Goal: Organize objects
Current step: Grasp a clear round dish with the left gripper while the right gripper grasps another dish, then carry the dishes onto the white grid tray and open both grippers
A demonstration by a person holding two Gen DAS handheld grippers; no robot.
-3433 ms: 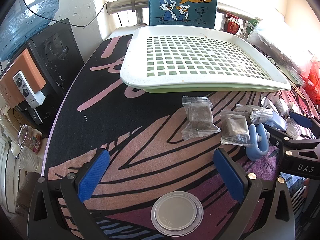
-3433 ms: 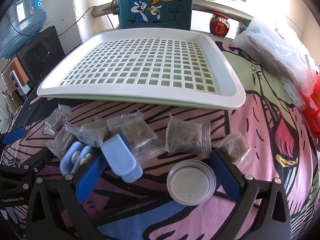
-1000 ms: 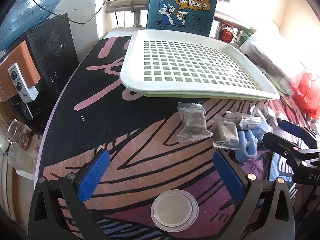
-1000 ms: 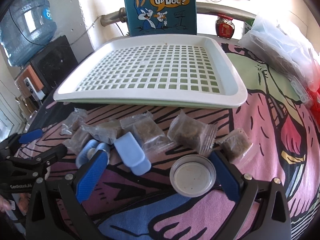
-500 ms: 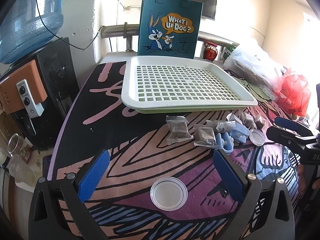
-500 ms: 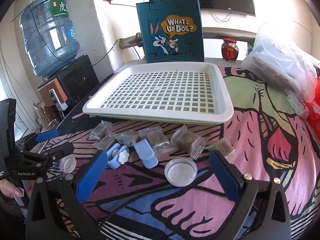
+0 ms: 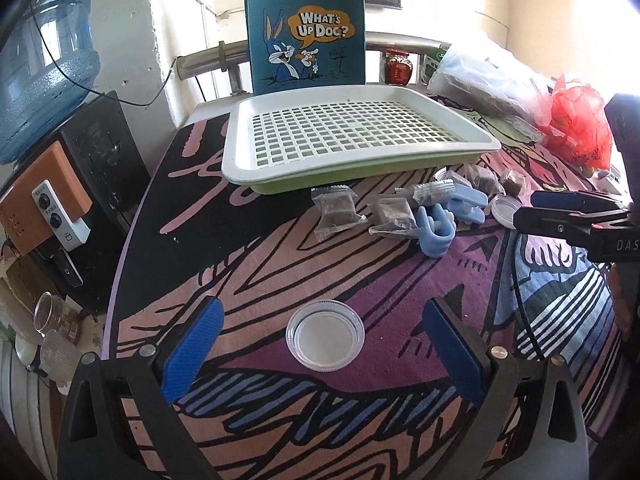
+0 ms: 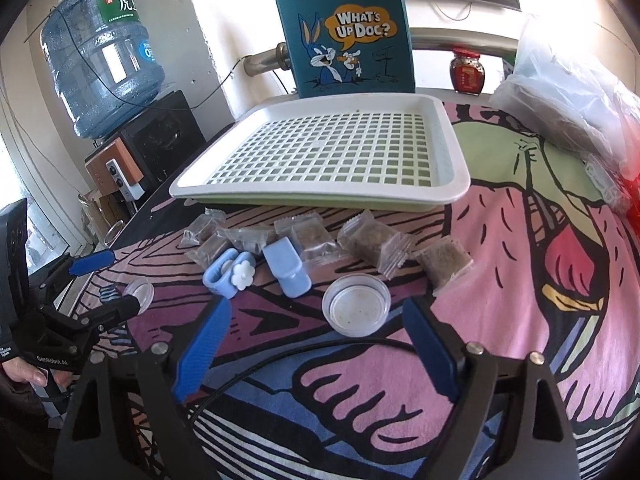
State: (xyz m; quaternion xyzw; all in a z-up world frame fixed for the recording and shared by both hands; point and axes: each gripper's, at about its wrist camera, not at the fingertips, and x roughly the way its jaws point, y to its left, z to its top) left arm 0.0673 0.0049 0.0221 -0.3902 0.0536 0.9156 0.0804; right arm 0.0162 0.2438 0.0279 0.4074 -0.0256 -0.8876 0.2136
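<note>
Dish (image 8: 356, 310) just beyond empty right jaws

Packets (image 8: 374, 242) and blue clips (image 8: 286, 266) crowd the tray's (image 8: 456, 184) front edge; its grid lies open

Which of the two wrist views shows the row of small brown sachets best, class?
The right wrist view. There the brown sachets spread across the middle of the picture in front of the white tray, each one distinct. In the left wrist view they sit farther off toward the right edge, smaller, with several crowded behind the blue clips.
</note>
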